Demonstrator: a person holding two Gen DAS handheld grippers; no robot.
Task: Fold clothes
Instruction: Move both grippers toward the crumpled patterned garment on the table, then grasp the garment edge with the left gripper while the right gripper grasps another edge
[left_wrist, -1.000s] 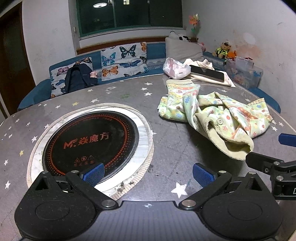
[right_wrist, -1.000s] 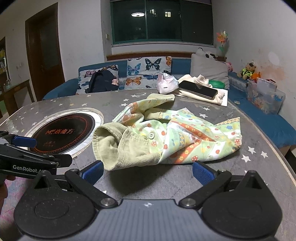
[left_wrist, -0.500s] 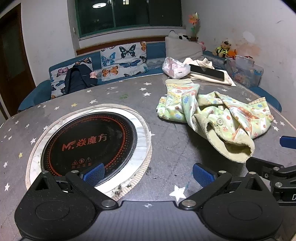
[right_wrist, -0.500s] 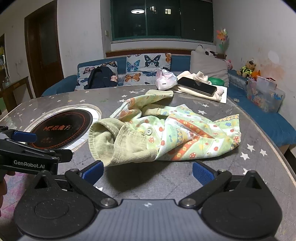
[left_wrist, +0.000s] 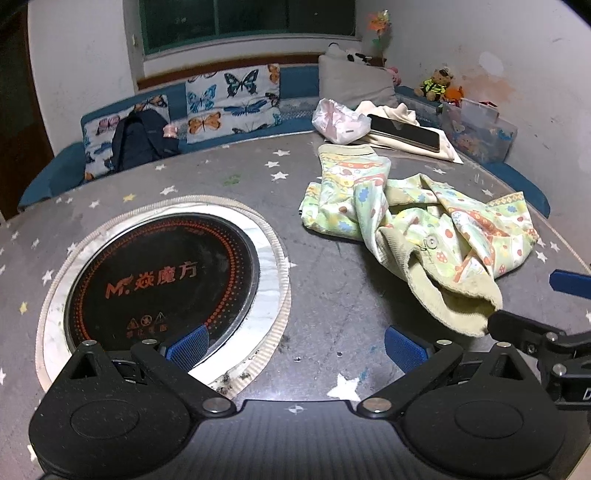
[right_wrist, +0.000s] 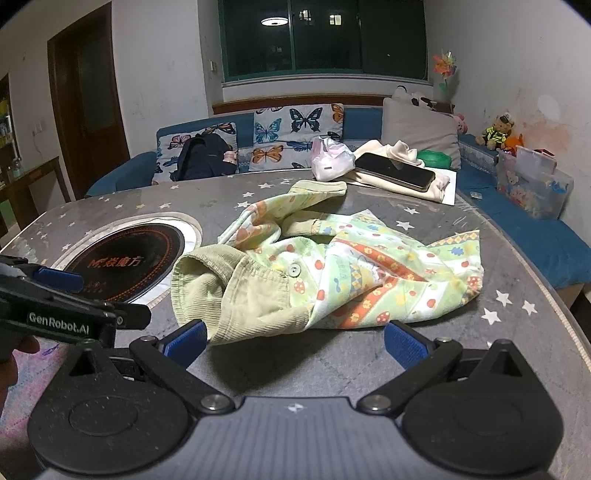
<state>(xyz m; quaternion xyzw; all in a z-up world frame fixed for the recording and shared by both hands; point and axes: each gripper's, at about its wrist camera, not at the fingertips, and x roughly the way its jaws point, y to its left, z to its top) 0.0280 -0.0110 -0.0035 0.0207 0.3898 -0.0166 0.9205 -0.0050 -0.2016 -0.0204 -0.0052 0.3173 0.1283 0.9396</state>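
Item: my left claw (left_wrist: 295, 349). Blue pads spread wide, nothing between them. It hangs low over the grey star-printed counter (left_wrist: 332, 288), its left pad over the rim of the round induction cooktop (left_wrist: 162, 275) set into the surface.

Item: my right claw (right_wrist: 293, 341). Pads likewise wide apart, gripping nothing. Its left pad sits just at the near hem of the garment; whether it touches the cloth I cannot tell.

Item: child's printed jacket (right_wrist: 332, 269), pale green with mushroom and flower pattern, plain corduroy lining turned outward at the near end, one button showing. It lies crumpled and unfolded on the counter, to the right of the cooktop, one sleeve stretching toward the far edge.

Item: smartphone (right_wrist: 395, 170), dark screen up, resting on folded cream cloth (right_wrist: 436, 184) at the far side of the counter.

Item: pink-and-white plastic bag (right_wrist: 327, 158), just beside the phone.

Item: blue sofa (right_wrist: 535, 236) behind the counter, with butterfly-print cushions (right_wrist: 295, 136) and a dark backpack (right_wrist: 203, 157).

Item: teddy bear (right_wrist: 496, 131) on the far right ledge.
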